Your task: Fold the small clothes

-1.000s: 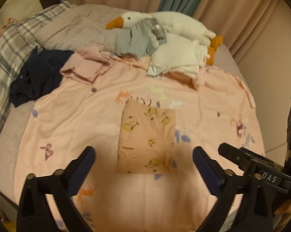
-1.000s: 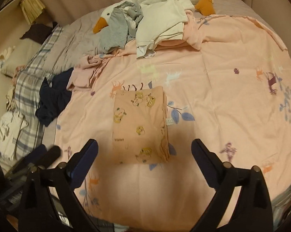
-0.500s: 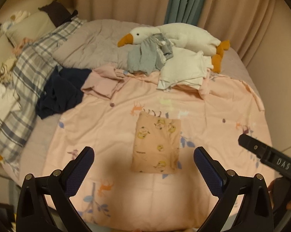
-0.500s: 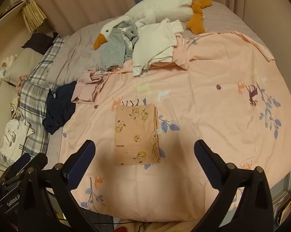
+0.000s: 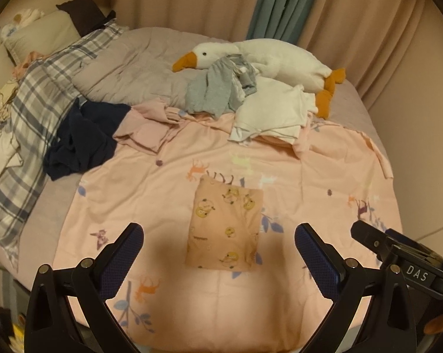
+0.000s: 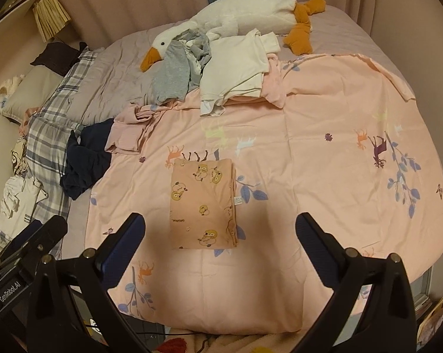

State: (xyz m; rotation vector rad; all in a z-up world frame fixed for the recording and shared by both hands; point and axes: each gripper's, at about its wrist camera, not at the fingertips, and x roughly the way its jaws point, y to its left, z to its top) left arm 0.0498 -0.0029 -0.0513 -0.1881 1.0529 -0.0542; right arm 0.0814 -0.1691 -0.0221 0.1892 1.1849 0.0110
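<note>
A small peach garment with yellow duck prints (image 5: 225, 226) lies folded into a flat rectangle in the middle of the pink printed sheet (image 5: 324, 176); it also shows in the right wrist view (image 6: 203, 204). My left gripper (image 5: 218, 253) is open and empty, held above the near edge of the sheet, short of the garment. My right gripper (image 6: 221, 244) is open and empty, likewise short of the garment. The right gripper's body shows at the right edge of the left wrist view (image 5: 403, 259).
Unfolded clothes lie at the far side of the sheet: a white top (image 6: 236, 70), a grey piece (image 6: 174, 73), a pink piece (image 6: 130, 135) and a navy piece (image 6: 86, 161). A white plush goose (image 6: 239, 17) lies behind them. A plaid blanket (image 5: 30, 111) and pillows lie left.
Both grippers have pulled back and up from the folded garment, so it looks smaller and more of the bed shows. Both stay open. The garment has not moved.
</note>
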